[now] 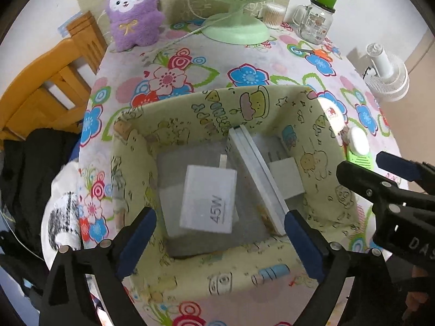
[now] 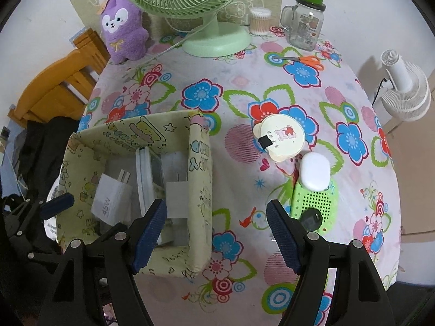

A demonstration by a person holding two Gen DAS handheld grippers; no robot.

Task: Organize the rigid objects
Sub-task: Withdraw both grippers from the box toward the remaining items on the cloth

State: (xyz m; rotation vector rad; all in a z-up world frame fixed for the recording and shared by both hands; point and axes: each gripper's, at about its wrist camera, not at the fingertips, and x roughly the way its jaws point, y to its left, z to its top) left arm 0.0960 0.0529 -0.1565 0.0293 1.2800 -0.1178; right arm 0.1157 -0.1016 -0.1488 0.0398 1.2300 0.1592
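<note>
A yellow cartoon-print fabric box [image 1: 320, 125] [image 2: 199, 179] sits on the flowered table. Inside lie a white 45W charger [image 1: 208, 198] [image 2: 108, 194], a flat white slab [image 1: 258, 174] [image 2: 145, 174] standing on edge, and a second white charger [image 1: 285, 179] [image 2: 176, 199]. My left gripper [image 1: 220, 240] is open and empty above the box. My right gripper [image 2: 216, 235] is open and empty over the box's right wall; it also shows in the left wrist view [image 1: 380, 174]. To its right lie a round bear-shaped mirror [image 2: 281, 137], a white oval case [image 2: 315, 171] and a green speaker-like gadget [image 2: 315, 203].
At the table's back stand a green fan [image 2: 214, 40], a purple plush [image 2: 122, 32], a cotton-swab tub [image 2: 259, 20] and a glass jar with green lid [image 2: 304, 21]. Orange scissors [image 2: 307, 61] lie nearby. A wooden chair [image 2: 54, 89] is left, a white fan [image 2: 407, 92] right.
</note>
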